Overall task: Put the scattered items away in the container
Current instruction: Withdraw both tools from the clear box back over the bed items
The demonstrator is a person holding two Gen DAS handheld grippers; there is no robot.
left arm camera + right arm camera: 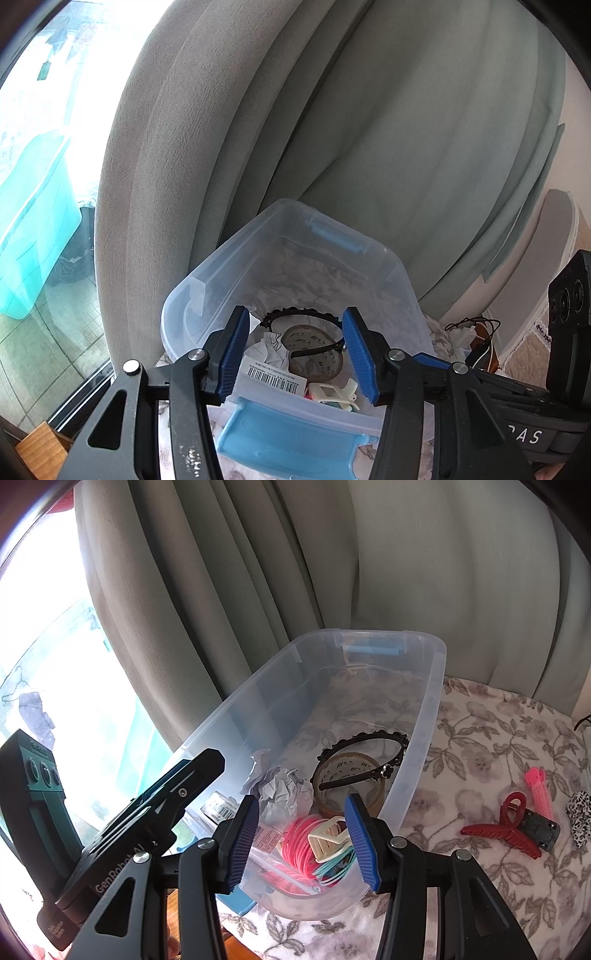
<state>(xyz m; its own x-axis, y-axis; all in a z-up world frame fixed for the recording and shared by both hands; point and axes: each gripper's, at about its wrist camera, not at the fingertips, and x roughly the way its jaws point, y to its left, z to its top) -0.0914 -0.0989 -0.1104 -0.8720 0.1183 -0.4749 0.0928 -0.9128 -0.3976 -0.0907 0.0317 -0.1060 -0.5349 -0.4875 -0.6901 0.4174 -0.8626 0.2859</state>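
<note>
The things are carried by a surface covered with a white blanket [480,746] printed with grey flowers and leaves. A clear plastic bin [421,738] is set directly on it, straight ahead of both pairs of jaws. To the right of the right jaws, well apart from the bin, a red claw clip [506,829] is laid on the blanket, touching a dark grey clip [541,829]. Just beyond these a pink hair roller [537,786] is seen, and at the far right edge a black-and-white spotted scrunchie [580,812].
</note>
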